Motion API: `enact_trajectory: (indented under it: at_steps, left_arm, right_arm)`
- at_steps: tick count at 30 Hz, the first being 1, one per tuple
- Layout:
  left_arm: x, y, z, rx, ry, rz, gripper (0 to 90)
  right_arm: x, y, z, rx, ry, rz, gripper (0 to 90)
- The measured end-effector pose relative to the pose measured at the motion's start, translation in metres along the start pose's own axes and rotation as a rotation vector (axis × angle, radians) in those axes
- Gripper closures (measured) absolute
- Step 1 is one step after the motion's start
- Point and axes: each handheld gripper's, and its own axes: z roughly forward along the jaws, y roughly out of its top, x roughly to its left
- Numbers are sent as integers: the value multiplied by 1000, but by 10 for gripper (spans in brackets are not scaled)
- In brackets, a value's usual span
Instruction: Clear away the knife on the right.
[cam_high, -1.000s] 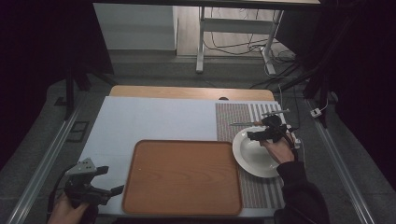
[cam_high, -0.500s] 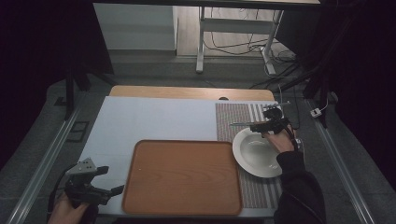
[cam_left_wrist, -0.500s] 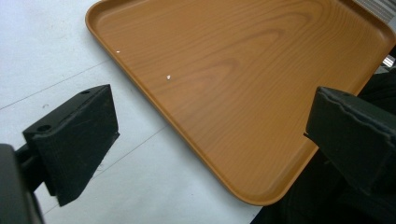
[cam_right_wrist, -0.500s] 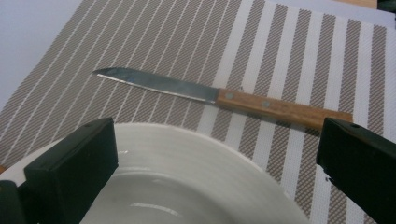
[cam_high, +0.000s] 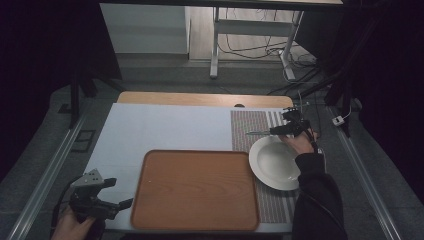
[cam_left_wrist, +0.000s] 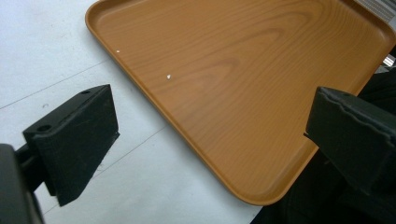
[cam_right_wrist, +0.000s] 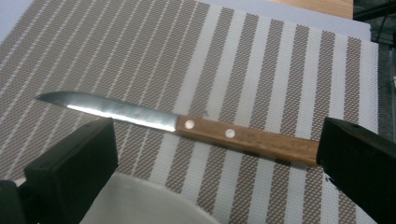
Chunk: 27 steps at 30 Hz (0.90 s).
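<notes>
Right gripper view, knife (cam_right_wrist: 187, 125) flat on striped mat (cam_right_wrist: 261, 70), right gripper (cam_right_wrist: 215, 177) wide above it, plate (cam_right_wrist: 140, 205) nr, left gripper (cam_left_wrist: 210, 154) wide by tray (cam_left_wrist: 243, 70).

Right gripper (cam_high: 286, 131) beside knife (cam_high: 260, 133)

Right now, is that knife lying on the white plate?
No, the knife lies on the striped placemat, beyond the plate's rim.

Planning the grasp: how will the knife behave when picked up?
The knife looks stiff and lies flat on the striped mat, so rolling seems unlikely. Its steel blade may feel slick; the riveted wooden handle probably grips better. The open right gripper straddles it.
</notes>
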Motion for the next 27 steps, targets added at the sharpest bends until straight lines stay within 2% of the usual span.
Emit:
enact_trajectory:
  at_steps: [5,9,12,15,17,22,24,25,27]
  left_arm:
    - [0,0,0,0,1,0,24]
    - [0,0,0,0,0,-2,24]
    - [0,0,0,1,1,-1,24]
    - [0,0,0,3,2,-1,24]
    - [0,0,0,3,1,0,24]
    - [0,0,1,7,2,3,25]
    - [0,0,1,7,1,3,25]
    - [0,0,1,7,1,3,25]
    - [0,0,1,7,4,5,25]
  right_arm:
    - [-8,4,7,9,-16,14,0]
    - [-14,4,13,21,-34,6,4]
    - [-19,6,14,21,-51,3,66]
    - [-23,7,13,5,-43,10,199]
    - [-26,8,12,2,-33,12,319]
    - [-33,11,14,27,17,34,717]
    - [-35,12,16,39,28,28,844]
    - [-35,13,18,46,29,20,888]
    - [-34,13,22,55,18,15,900]
